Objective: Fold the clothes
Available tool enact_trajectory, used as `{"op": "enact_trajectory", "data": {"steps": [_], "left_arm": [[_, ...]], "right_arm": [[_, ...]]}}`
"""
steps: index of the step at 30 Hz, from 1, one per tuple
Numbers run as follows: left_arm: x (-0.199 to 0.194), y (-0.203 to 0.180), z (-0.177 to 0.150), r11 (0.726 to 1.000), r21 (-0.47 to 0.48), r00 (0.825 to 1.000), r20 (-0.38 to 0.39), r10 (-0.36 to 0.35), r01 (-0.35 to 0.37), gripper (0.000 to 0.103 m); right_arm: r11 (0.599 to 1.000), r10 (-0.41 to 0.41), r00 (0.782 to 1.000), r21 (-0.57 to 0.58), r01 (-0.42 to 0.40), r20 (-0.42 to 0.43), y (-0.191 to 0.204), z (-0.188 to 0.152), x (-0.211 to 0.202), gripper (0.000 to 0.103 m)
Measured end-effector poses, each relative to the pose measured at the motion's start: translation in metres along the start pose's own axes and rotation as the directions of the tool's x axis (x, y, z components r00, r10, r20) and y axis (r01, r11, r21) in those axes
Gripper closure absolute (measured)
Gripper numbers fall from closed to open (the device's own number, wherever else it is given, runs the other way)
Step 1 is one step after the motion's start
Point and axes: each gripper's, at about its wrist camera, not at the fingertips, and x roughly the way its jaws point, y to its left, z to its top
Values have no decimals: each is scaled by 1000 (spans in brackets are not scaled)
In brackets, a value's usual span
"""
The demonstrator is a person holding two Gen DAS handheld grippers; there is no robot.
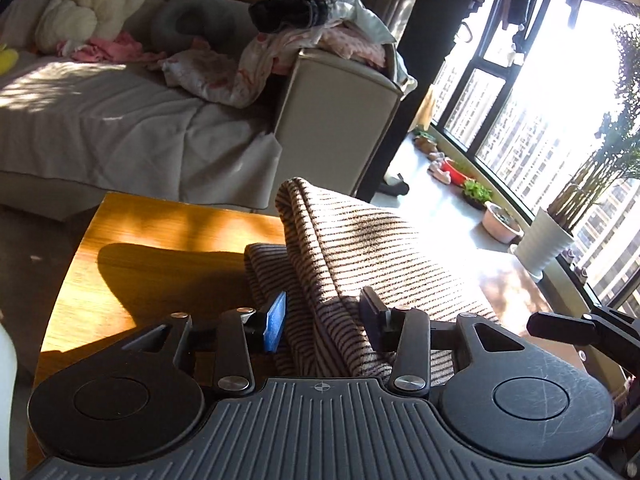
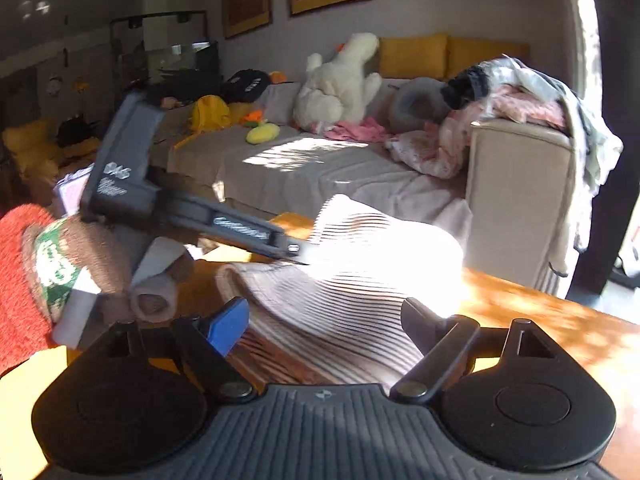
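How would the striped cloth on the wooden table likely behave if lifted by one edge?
The striped cloth would probably hang limp: it already drapes in soft folds between the left gripper fingers. It looks fairly thick, so likely not slippery.

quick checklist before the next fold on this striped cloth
1. Left gripper has the striped cloth bunched between its fingers, part lifted off the table: ok.
2. Whether its pads truly pinch the cloth: cannot tell.
3. Right gripper stands open above the cloth, holding nothing: ok.
4. Cloth lies flat for folding: not ok, rumpled and humped.
5. Bare table beside the cloth: ok.
6. Cloth edges visible: cannot tell, sun glare.
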Motion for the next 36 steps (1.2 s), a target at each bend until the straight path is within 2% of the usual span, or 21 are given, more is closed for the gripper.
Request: {"op": "enact_trajectory", "data": {"steps": [2, 5, 8, 10, 12, 14, 16, 20, 23, 24, 26, 28, 31, 36], "left_arm": [[-6, 3, 2, 999, -30, 1000, 19, -19, 19, 56], [-18, 7, 6, 995, -82, 997, 55, -50, 55, 60], [-30, 9, 8, 986, -122, 991, 83, -107, 116, 59], [-33, 2, 2, 983, -99, 988, 57, -146, 151, 60], [-32, -8, -10, 987, -43, 988, 18, -154, 155, 59], [-31, -14, -22, 993, 25, 993, -3, -116, 116, 59], [-30, -12, -34, 994, 60, 996, -10, -85, 86, 49], [-31, 3, -34, 996, -11, 996, -14, -91, 91, 42], [-30, 3, -31, 995, -50, 996, -16, -90, 89, 41], [-30, 2, -31, 994, -74, 996, -15, -84, 83, 38], [-27, 1, -29, 992, -107, 998, -13, -62, 60, 30], [-20, -2, -29, 993, -111, 998, -28, -49, 45, 20], [-8, 0, -32, 988, -146, 997, -58, -57, 48, 12], [-6, 12, -43, 972, -216, 994, -34, -102, 92, 12]], "right_arm": [[990, -19, 1000, 138, 20, -12, -27, -5, 7, 18], [955, 29, 998, 296, -14, -47, -52, -19, 24, 18], [964, 1, 999, 267, 11, -45, -49, -26, 30, 16], [977, -35, 999, 209, 42, -34, -41, -26, 31, 16], [987, -72, 997, 142, 74, -24, -33, -25, 29, 16], [990, -87, 996, 110, 88, -17, -30, -26, 25, 16], [990, -82, 997, 111, 83, -15, -30, -27, 22, 15], [996, -33, 999, 84, 31, 21, -21, -27, 10, 15], [998, -45, 998, 34, 46, -34, -16, -31, 16, 15], [998, -42, 998, 47, 44, -48, -19, -33, 19, 13], [989, -2, 998, 144, 10, -55, -32, -31, 19, 13], [965, 45, 998, 259, -31, -46, -47, -28, 18, 13], [929, 92, 995, 362, -76, -29, -68, -23, 23, 13], [869, 215, 975, 467, -164, -59, -90, -31, 51, 12]]}}
